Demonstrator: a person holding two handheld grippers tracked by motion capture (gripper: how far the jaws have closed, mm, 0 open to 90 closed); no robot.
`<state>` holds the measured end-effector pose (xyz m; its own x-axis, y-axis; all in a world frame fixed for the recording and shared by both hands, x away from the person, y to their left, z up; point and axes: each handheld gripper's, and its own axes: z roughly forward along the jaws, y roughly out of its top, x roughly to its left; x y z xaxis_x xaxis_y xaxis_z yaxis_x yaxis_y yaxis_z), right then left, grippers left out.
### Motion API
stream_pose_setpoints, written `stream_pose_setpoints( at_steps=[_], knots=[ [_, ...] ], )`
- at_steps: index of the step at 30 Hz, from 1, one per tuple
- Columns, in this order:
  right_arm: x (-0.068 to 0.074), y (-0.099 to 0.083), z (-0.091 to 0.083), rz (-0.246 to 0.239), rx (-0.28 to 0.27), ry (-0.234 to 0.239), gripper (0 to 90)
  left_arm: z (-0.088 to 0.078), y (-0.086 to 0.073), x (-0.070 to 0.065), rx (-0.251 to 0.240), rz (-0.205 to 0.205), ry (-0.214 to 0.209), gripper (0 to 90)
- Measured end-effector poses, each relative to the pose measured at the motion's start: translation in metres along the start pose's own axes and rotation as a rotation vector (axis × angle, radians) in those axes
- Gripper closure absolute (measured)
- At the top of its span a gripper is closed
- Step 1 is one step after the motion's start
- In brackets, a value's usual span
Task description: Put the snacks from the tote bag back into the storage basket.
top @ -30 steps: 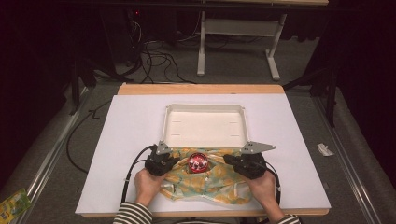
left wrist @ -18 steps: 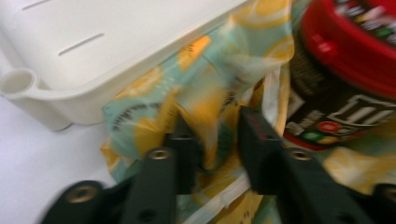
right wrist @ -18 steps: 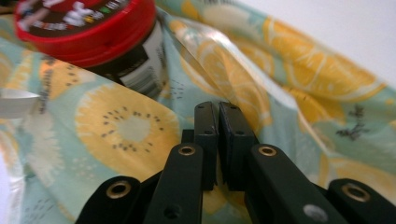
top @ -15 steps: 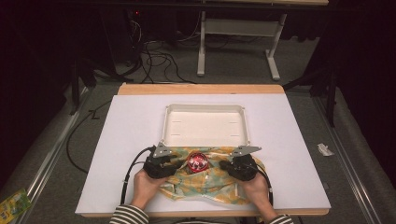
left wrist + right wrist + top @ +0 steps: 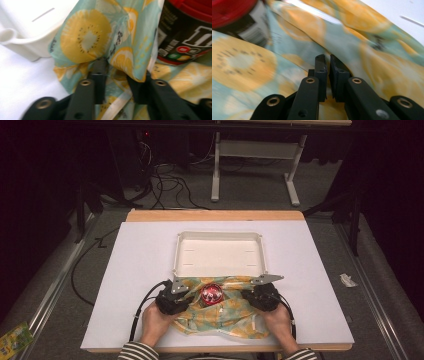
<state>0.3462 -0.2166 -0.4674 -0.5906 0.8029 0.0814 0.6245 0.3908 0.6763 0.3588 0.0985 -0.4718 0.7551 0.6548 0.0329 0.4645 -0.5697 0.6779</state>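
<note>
A teal bag [image 5: 227, 312] printed with yellow fruit slices lies at the table's near edge, with a red-lidded jar [image 5: 210, 293] standing in it. My left gripper [image 5: 189, 295] is at the bag's left side. In the left gripper view its jaws [image 5: 118, 72] stand apart around a raised fold of the bag [image 5: 85, 37], having just been closing, and the jar [image 5: 185, 37] is close on the right. My right gripper [image 5: 246, 296] is at the bag's right side. In the right gripper view its jaws [image 5: 328, 62] are nearly together, pinching the bag's fabric [image 5: 242, 65] next to the jar [image 5: 234, 12].
An empty white tray [image 5: 218, 236] sits just behind the bag, its rim touching the bag's far edge. The white tabletop [image 5: 140, 265] stretches to both sides. Cables lie on the floor beyond the table, and a small packet [image 5: 15, 340] lies on the floor at lower left.
The right gripper has shifted a little toward the jar and lower onto the bag. The left hand has stayed in place.
</note>
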Motion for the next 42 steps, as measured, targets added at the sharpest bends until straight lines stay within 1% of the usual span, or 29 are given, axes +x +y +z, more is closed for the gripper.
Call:
stream_pose_setpoints(
  at_steps=[2, 3, 4, 5, 6, 7, 8, 9, 10, 11, 12, 13, 14, 16, 17, 20, 24, 26, 27, 29, 33, 35, 37, 39, 40, 41, 42],
  knots=[
    [-0.005, -0.003, -0.001, 0.017, 0.006, -0.016, 85.4, 0.0, -0.001, 0.002, -0.001, 0.007, 0.022, 78.8],
    [-0.005, -0.003, -0.001, 0.017, 0.006, -0.016, 85.4, 0.0, -0.001, 0.002, -0.001, 0.007, 0.022, 81.7],
    [-0.009, -0.006, -0.003, 0.022, 0.008, -0.028, 85.5, 0.0, -0.001, 0.003, 0.0, 0.007, 0.037, 84.9],
    [-0.009, -0.006, -0.003, 0.022, 0.008, -0.028, 85.5, 0.0, -0.001, 0.003, 0.0, 0.007, 0.037, 88.4],
    [-0.013, -0.009, -0.005, 0.031, 0.011, -0.044, 85.7, 0.001, -0.002, 0.005, -0.004, 0.002, 0.042, 89.7],
    [-0.013, -0.009, -0.005, 0.031, 0.011, -0.044, 85.7, 0.001, -0.002, 0.005, -0.004, 0.002, 0.042, 90.0],
    [-0.017, -0.011, -0.007, 0.046, 0.008, -0.058, 86.1, 0.0, -0.003, 0.007, -0.009, -0.007, 0.054, 90.0],
    [-0.017, -0.011, -0.007, 0.046, 0.008, -0.058, 86.1, 0.0, -0.003, 0.007, -0.009, -0.007, 0.054, 90.0],
    [-0.021, -0.013, -0.009, 0.063, 0.003, -0.071, 86.5, 0.0, -0.004, 0.008, -0.012, -0.011, 0.055, 90.0],
    [-0.021, -0.013, -0.009, 0.063, 0.003, -0.071, 86.5, -0.001, -0.006, 0.01, -0.015, -0.023, 0.054, 90.0],
    [-0.026, -0.016, -0.012, 0.081, 0.002, -0.086, 87.0, -0.002, -0.008, 0.013, -0.024, -0.042, 0.051, 90.0],
    [-0.029, -0.018, -0.014, 0.093, -0.002, -0.092, 87.4, -0.003, -0.009, 0.015, -0.027, -0.049, 0.051, 90.0],
    [-0.029, -0.018, -0.014, 0.093, -0.002, -0.092, 87.4, -0.003, -0.009, 0.015, -0.027, -0.049, 0.051, 90.0],
    [-0.036, -0.024, -0.019, 0.111, -0.008, -0.108, 88.5, -0.004, -0.011, 0.017, -0.027, -0.056, 0.053, 90.0],
    [-0.036, -0.024, -0.019, 0.111, -0.008, -0.108, 88.5, -0.004, -0.011, 0.018, -0.03, -0.06, 0.053, 90.0],
    [-0.042, -0.032, -0.025, 0.135, -0.025, -0.122, 89.8, -0.006, -0.016, 0.022, -0.048, -0.094, 0.046, 90.0],
    [-0.045, -0.036, -0.028, 0.139, -0.032, -0.137, 90.0, -0.009, -0.021, 0.026, -0.056, -0.122, 0.054, 90.0],
    [-0.044, -0.037, -0.029, 0.144, -0.035, -0.148, 90.0, -0.011, -0.023, 0.027, -0.057, -0.133, 0.068, 90.0],
    [-0.044, -0.037, -0.029, 0.144, -0.035, -0.148, 90.0, -0.011, -0.023, 0.027, -0.057, -0.133, 0.068, 90.0],
    [-0.044, -0.038, -0.029, 0.133, -0.032, -0.159, 90.0, -0.012, -0.026, 0.03, -0.06, -0.15, 0.065, 90.0],
    [-0.044, -0.039, -0.03, 0.132, -0.033, -0.172, 90.0, -0.013, -0.026, 0.03, -0.06, -0.148, 0.069, 90.0],
    [-0.045, -0.041, -0.031, 0.13, -0.044, -0.179, 90.0, -0.013, -0.028, 0.031, -0.064, -0.15, 0.07, 90.0],
    [-0.045, -0.042, -0.032, 0.137, -0.043, -0.182, 90.0, -0.014, -0.029, 0.031, -0.069, -0.148, 0.076, 90.0],
    [-0.045, -0.043, -0.032, 0.129, -0.044, -0.183, 90.0, -0.014, -0.03, 0.031, -0.071, -0.149, 0.079, 90.0],
    [-0.045, -0.043, -0.033, 0.132, -0.042, -0.187, 90.0, -0.016, -0.033, 0.032, -0.074, -0.153, 0.104, 90.0],
    [-0.045, -0.043, -0.033, 0.13, -0.042, -0.193, 90.0, -0.018, -0.036, 0.034, -0.078, -0.163, 0.108, 90.0],
    [-0.045, -0.043, -0.033, 0.13, -0.042, -0.193, 90.0, -0.018, -0.036, 0.034, -0.078, -0.163, 0.108, 90.0]
  ],
)
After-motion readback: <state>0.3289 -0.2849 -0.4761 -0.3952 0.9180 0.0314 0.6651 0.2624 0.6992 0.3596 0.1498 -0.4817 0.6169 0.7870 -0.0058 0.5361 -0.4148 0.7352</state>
